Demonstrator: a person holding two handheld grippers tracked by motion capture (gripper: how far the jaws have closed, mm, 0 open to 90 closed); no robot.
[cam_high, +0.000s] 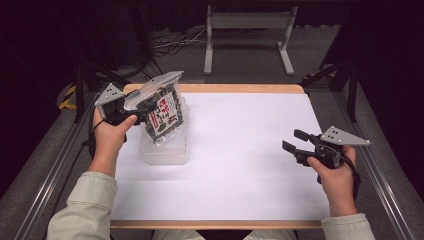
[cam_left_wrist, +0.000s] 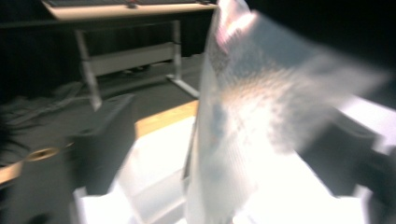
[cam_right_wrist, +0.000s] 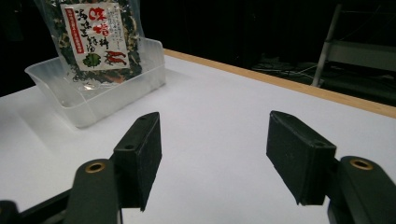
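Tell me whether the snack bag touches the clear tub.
Touching. The right gripper view shows the snack bag standing inside the clear tub, its lower edge against the tub's floor.

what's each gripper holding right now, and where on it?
Left gripper: cannot tell whether it grips the snack bag by its upper edge, over the clear tub. Right gripper: nothing.

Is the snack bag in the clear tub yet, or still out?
In: snack bag stands upright with its bottom inside clear tub, top edge at left claw.

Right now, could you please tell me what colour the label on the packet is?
The label is white with red characters and red chilli pictures, on a clear packet of dark contents; the right gripper view shows it best.
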